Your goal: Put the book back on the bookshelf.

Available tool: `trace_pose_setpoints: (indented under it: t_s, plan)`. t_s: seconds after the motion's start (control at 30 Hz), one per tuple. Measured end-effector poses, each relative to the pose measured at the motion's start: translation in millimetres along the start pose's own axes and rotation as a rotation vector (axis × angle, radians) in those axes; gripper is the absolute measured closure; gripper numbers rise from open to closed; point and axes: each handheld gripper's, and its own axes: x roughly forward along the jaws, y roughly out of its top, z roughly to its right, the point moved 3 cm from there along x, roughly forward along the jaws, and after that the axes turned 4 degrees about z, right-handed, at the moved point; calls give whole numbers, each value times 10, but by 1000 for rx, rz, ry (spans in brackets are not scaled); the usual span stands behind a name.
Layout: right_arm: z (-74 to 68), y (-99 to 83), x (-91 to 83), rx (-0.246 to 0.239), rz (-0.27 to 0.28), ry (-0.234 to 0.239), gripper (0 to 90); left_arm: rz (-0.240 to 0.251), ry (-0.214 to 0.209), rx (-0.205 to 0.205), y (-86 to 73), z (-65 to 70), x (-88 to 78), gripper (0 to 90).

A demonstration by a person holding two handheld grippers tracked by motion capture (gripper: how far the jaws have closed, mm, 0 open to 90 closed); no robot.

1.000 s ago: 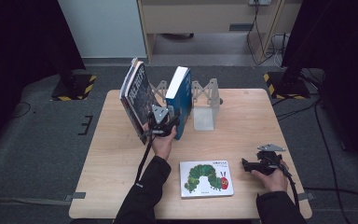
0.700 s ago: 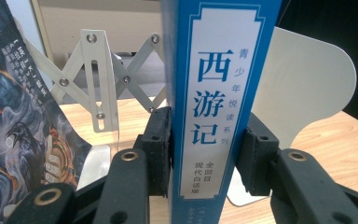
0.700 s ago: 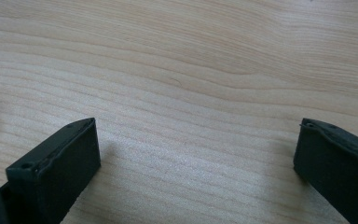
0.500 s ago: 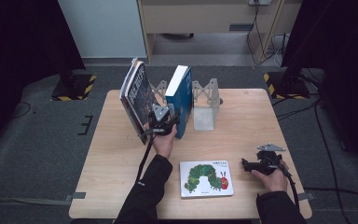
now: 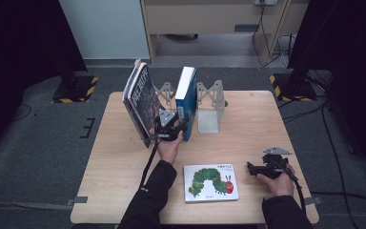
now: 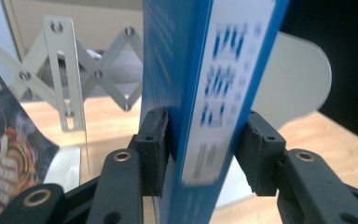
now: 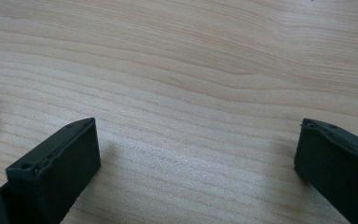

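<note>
- Blue book [image 5: 186, 102] stood upright on its lower edge near the far edge of the bench [image 5: 124, 191], a little left of the middle, with its spine toward the person.
- The left claw [image 5: 170, 128] sat around the lower part of that spine. In the left gripper view the blue book [image 6: 200, 93] ran up between the two black pads [image 6: 154, 149]; the left pad touched the cover, while the right pad appeared just clear of it. The jaws had just been opening a little, with the book between them.
- A dark-covered book [image 5: 140, 102] leaned tilted just to the left of the blue one, its foot beside the left hand.
- A grey scissor-frame book rack [image 5: 209, 102] stood behind and to the right of the blue book.
- A picture book with a green caterpillar [image 5: 211, 182] lay flat near the near edge, about the middle.
- The right claw [image 5: 255, 168] rested low near the near right corner, its jaws wide apart over bare wood with nothing between them.
</note>
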Motion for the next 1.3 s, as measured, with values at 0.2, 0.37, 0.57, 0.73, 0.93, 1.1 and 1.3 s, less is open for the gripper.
trace_pose_setpoints:
  t_s: [0.2, 0.37, 0.57, 0.73, 0.93, 1.1, 1.3]
  plan:
    - [-1, 0, 0, 1, 0, 0, 4, -7, -25, -14, -17, -35, -11, 567]
    - [0, 1, 1, 1, 0, 0, 4, -42, -14, -6, 43, -11, 19, 571]
    - [0, 1, -1, 0, -2, 2, 4, -48, -23, -7, 55, 52, 67, 564]
    - [-1, 1, 0, 0, -2, 2, 4, -43, -36, 19, 41, 94, 83, 556]
    - [-1, 1, 0, 0, -2, 2, 4, -22, -56, 15, -35, 97, 27, 561]
    - [-1, 1, 0, 0, -2, 2, 4, -41, -57, 4, -48, 101, 21, 575]
    - [0, 1, 0, 0, -3, 2, 4, -65, -62, -8, 6, 137, 64, 574]
